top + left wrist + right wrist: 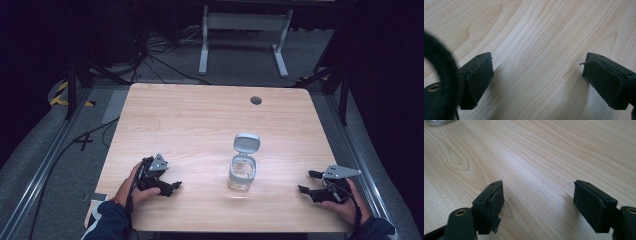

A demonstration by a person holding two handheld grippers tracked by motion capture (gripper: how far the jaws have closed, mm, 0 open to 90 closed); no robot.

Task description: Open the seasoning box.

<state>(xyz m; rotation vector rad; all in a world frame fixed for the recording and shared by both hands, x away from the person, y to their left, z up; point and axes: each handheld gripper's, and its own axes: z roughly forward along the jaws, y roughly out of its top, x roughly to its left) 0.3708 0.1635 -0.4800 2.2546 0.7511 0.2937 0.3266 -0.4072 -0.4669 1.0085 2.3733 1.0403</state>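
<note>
Start of the job: both claws rest on the bench near its front edge, nothing gripped. Left claw jaws apart, over bare wood; right claw jaws apart too. Clear jar stands upright between them, near the front edge, slightly right of centre, its grey flip lid swung open behind the mouth. Looks empty, glassy, see-through walls. Next move probably a reach to the jar: steady the body, then push the lid down.

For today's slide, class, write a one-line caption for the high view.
Open left gripper and right gripper rest on the wooden table, flanking a clear jar with its lid flipped open.
</note>
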